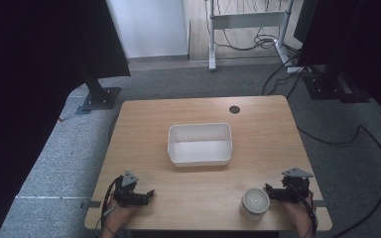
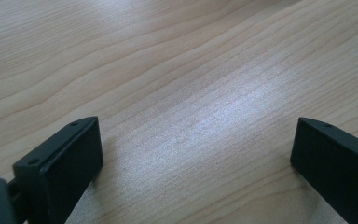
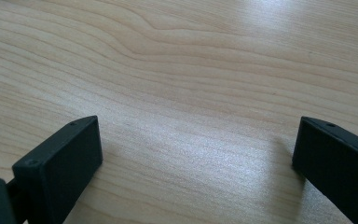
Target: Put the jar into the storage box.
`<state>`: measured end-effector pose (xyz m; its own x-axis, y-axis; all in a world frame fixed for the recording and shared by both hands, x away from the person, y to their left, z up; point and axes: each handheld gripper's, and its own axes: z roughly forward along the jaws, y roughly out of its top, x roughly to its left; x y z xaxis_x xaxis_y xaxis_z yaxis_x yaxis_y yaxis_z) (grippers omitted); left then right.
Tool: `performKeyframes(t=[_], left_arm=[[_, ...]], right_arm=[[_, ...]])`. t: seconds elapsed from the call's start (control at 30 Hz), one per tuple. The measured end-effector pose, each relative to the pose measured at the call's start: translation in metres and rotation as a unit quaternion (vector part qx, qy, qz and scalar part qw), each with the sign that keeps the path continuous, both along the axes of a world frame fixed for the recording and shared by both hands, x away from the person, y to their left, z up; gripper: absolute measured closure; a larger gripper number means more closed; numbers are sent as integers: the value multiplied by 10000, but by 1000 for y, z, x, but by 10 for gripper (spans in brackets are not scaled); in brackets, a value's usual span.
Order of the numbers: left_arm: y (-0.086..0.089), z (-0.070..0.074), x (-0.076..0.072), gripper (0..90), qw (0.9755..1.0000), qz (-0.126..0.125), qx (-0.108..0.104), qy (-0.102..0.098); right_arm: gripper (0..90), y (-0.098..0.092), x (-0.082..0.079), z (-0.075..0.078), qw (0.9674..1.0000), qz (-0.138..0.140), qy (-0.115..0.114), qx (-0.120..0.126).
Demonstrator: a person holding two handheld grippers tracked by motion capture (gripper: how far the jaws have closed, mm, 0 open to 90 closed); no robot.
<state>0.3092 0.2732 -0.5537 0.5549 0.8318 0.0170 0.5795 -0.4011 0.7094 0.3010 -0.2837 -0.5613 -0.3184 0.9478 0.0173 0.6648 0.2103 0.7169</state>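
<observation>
We are resting the left gripper (image 1: 150,194) at the near left of the wooden table (image 1: 144,124), its jaws spread wide over bare wood and holding nothing. We are keeping the right gripper (image 1: 267,191) at the near right, jaws equally wide and empty, just beside a white round container (image 1: 255,202) standing at the near edge. A white rectangular tub (image 1: 200,144) is sitting mid-table, well apart from both.

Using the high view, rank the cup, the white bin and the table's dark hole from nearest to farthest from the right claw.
1. Cup: right beside the right claw, at the table's near edge.
2. White bin: mid-table, ahead and to the left.
3. Dark hole: near the far edge, beyond the bin.
</observation>
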Motion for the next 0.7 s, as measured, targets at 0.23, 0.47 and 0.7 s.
performKeyframes(t=[0.23, 0.47, 0.7], left_arm=[[0, 1, -1, 46, 10000, -42, 6, -13], [-6, 6, -5, 58, 9999, -137, 54, -69], [-11, 11, -8, 58, 9996, -236, -41, -134]], right_arm=[[14, 0, 0, 0, 10000, 5, -4, 1], [20, 0, 0, 0, 10000, 17, -12, 4], [25, 0, -1, 0, 10000, 21, -19, 8]])
